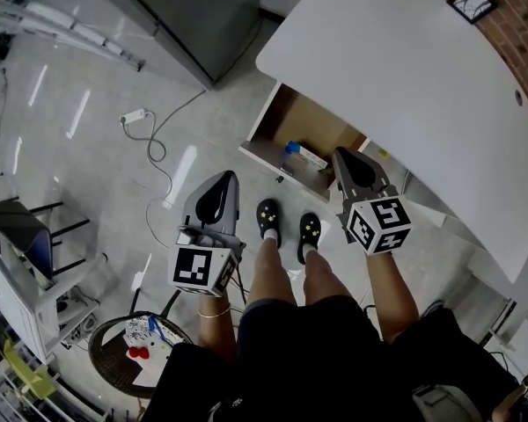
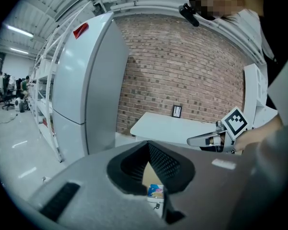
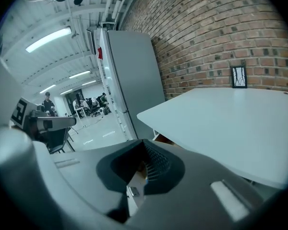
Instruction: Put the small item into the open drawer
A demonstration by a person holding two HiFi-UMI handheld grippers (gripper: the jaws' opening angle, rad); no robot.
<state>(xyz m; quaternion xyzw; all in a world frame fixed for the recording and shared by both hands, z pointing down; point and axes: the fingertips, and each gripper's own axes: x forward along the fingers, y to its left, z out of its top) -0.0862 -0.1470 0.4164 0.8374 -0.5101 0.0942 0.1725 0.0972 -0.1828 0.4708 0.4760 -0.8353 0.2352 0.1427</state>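
The drawer [image 1: 268, 130] under the white table [image 1: 405, 77] stands pulled out. A small white box with a blue end [image 1: 304, 154] lies inside it. My left gripper [image 1: 224, 179] is held over the floor, left of the drawer, with its jaws together and nothing between them. My right gripper [image 1: 345, 156] hovers just right of the drawer's front, also shut and empty. In the left gripper view the box [image 2: 155, 191] shows through the gap below the closed jaws of the left gripper [image 2: 149, 144]. In the right gripper view the right gripper [image 3: 144, 143] points at the table's edge.
The person's legs and black shoes [image 1: 286, 222] stand right in front of the drawer. A grey cabinet [image 1: 202, 16] rises at the back left. A cable with a power strip [image 1: 134, 115] lies on the floor. A round stool [image 1: 136, 350] and a chair [image 1: 26, 236] stand at the left.
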